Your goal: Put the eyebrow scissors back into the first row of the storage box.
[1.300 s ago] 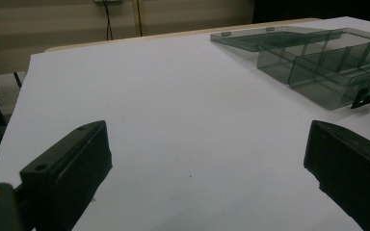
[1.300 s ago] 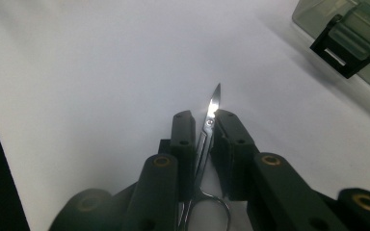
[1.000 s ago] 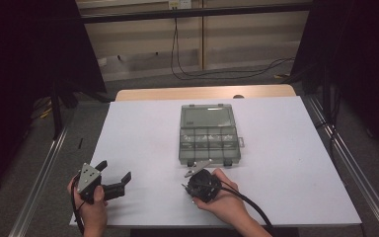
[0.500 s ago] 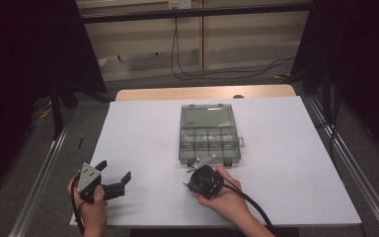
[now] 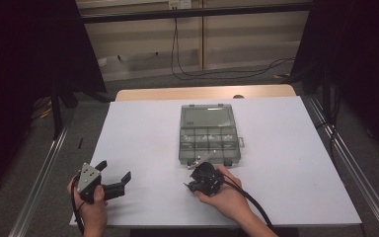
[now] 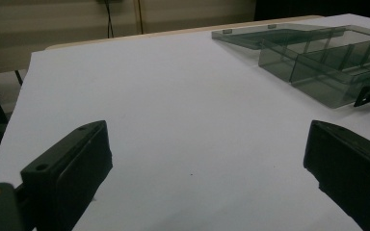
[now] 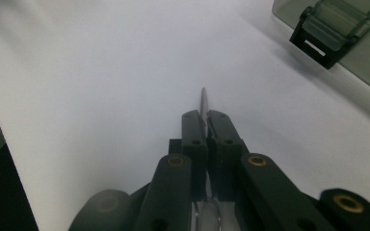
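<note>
My right gripper [image 7: 206, 118] is shut on a thin silver metal strip [image 7: 204, 103] whose tip pokes out past the jaws. In the high view the right gripper [image 5: 191, 183] sits low over the white table, just in front of the clear grey compartment box [image 5: 208, 133]. The box lies open, its lid flat behind it, and its black latch [image 7: 323, 43] is off to the right of my jaws. My left gripper [image 5: 113, 175] rests at the table's front left, open and holding nothing. Its view [image 6: 207, 154] looks across bare table toward the box [image 6: 327, 67].
The white table [image 5: 143, 133] ends in a wooden strip at the back. Metal rails run along both sides on the floor. Cables lie on the floor behind the table. A black cable trails from the right gripper toward the front edge.
The right hand has edged slightly toward the box's front. The left hand and gripper have stayed put.
</note>
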`<action>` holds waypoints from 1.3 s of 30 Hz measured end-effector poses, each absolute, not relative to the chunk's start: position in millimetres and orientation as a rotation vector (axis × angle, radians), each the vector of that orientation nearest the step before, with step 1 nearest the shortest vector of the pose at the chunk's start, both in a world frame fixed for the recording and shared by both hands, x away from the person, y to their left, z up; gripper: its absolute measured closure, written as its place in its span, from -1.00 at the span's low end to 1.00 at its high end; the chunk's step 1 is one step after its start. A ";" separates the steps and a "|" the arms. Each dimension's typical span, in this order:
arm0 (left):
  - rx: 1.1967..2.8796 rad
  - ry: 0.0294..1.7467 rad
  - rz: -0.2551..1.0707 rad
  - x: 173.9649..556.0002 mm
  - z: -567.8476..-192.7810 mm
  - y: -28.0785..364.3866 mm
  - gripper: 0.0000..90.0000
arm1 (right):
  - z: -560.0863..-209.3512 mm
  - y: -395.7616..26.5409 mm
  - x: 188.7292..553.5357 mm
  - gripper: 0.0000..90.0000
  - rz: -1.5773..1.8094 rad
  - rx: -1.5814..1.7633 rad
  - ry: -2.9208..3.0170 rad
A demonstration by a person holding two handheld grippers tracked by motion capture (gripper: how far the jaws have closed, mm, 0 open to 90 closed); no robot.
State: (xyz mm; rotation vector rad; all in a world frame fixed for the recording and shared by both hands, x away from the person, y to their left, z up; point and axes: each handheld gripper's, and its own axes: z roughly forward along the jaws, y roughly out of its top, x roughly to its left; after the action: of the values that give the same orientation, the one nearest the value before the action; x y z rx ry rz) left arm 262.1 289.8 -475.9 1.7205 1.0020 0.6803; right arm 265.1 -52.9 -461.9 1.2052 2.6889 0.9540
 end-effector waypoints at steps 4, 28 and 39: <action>1.725 1.000 0.679 262.0 -475.9 289.4 -0.94 | -461.1 -55.3 265.7 0.95 0.958 1.217 2.697; 1.717 0.998 0.679 261.9 -475.8 290.0 -0.94 | -457.4 -63.1 269.7 1.00 0.960 1.206 2.684; 1.719 0.991 0.672 262.0 -475.6 290.3 -0.95 | -443.7 -79.4 275.6 1.00 1.028 1.172 2.642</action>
State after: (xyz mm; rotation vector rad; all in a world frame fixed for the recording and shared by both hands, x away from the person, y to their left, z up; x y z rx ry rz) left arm 262.0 290.3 -475.6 1.7188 0.9906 0.6724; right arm 275.6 -79.4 -443.7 1.1718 2.6420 1.0276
